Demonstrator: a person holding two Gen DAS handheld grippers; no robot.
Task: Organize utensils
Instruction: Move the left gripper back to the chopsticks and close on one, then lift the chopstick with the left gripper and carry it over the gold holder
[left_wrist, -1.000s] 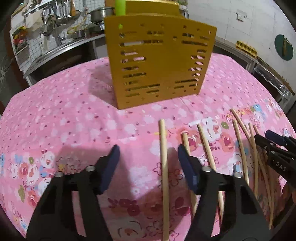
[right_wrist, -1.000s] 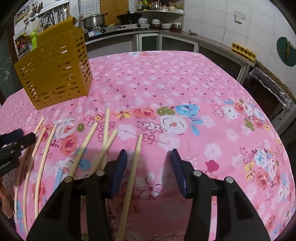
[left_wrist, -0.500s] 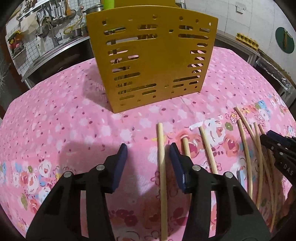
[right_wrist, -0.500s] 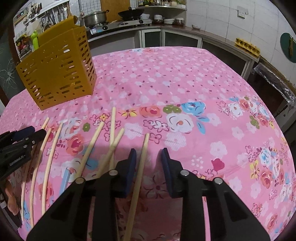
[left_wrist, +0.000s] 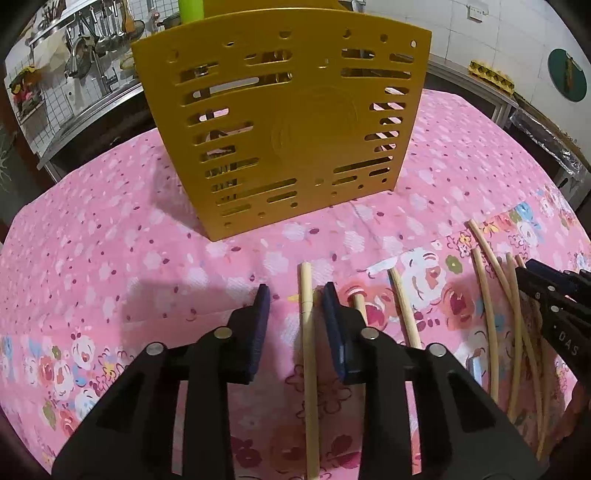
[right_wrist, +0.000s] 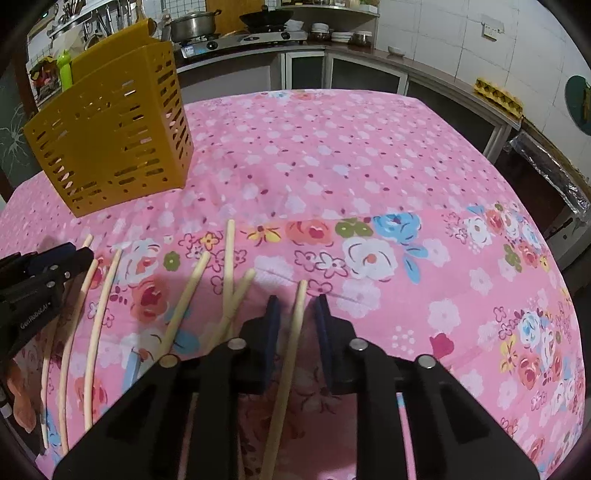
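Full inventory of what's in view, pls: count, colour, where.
chopsticks: seven, pale wood, lying loose along the near edge of the table, two of them crossed
utensil holder: one, yellow, slotted, upright on the table behind the chopsticks
tablecloth: one, pink floral, covering the table
bottle: one, green, behind the holder
pot: one, metal, on the stove at the back
egg tray: one, yellow, on the right-hand counter
left tool: one, black with blue pads, jaws just closing around the leftmost chopstick, not yet gripping
right tool: one, black with blue pads, jaws just closing around the rightmost chopstick, gaps still visible
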